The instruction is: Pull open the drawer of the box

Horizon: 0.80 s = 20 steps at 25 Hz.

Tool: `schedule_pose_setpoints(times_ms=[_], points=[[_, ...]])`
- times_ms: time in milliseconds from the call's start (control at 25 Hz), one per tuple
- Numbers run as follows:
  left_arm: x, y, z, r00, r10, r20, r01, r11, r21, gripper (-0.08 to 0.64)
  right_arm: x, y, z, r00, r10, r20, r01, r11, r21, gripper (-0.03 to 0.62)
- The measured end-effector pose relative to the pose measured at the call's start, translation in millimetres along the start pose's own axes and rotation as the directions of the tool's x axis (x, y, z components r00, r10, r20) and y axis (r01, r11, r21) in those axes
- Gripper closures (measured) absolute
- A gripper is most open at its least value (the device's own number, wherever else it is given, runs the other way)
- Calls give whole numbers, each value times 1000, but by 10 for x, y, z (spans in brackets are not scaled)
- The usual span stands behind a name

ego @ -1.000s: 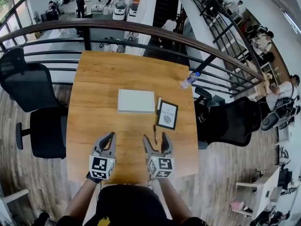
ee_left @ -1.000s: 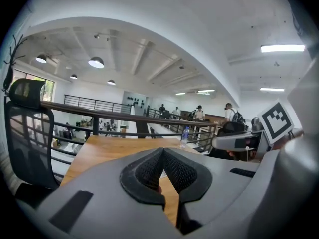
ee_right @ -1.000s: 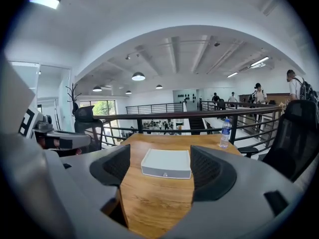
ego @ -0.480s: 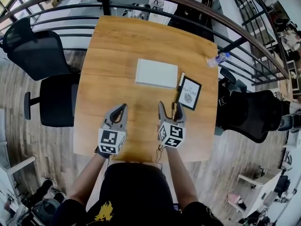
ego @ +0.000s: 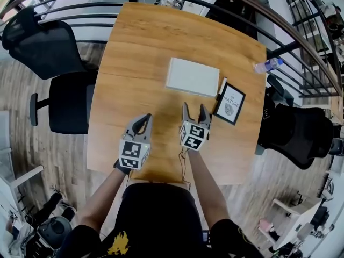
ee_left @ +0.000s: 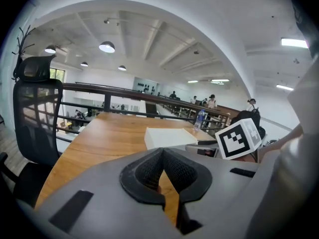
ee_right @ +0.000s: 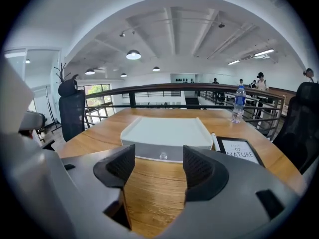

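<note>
The only print that reads is on the black-framed card [ego: 230, 103] lying flat at the desk's right side: "OF NATURE", under a smaller line too fine to make out. The cube on each claw bears black-and-white square markers, no letters. The rectangular wooden desk [ego: 134, 52] carries one flat white box [ego: 192, 77] near its middle, one white pen [ego: 221, 86] between box and card, and one clear plastic bottle [ego: 267, 65] standing at the far right edge, its label unreadable. Three black office chairs stand round the desk: two at the left [ego: 32, 36] [ego: 67, 101] and one at the right [ego: 293, 136], which the head view shows only in part. The box's grey drawer front [ee_right: 144, 152] faces the person and sits shut, with one small clear knob [ee_right: 163, 156] at its middle. From the head view that front cannot be seen. The right claw [ego: 194, 108] hangs just short of the box's near side, in line with the knob but apart from it. Its jaws stand wide and are closing, with only bare wood between them. The left claw [ego: 145, 118] is beside it over bare desk, well left of the box — its pads meet at the tips and hold nothing.
</note>
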<state>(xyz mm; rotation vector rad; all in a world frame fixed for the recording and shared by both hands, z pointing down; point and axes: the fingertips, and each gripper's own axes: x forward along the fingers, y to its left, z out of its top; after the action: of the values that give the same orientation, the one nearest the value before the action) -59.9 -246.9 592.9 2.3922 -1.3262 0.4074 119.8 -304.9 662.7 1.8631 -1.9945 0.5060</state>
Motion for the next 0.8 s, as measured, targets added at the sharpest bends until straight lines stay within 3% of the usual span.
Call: schedule_pose_setpoints(times_ms=[400, 800], points=[[149, 132, -137, 999, 2, -35, -2, 1000, -15, 543, 629, -84, -425, 991, -54, -120, 54, 999, 0, 349], [123, 11, -246, 998, -28, -63, 28, 1000, -4, 543, 885, -99, -435, 986, -64, -154, 56, 997, -58, 441]])
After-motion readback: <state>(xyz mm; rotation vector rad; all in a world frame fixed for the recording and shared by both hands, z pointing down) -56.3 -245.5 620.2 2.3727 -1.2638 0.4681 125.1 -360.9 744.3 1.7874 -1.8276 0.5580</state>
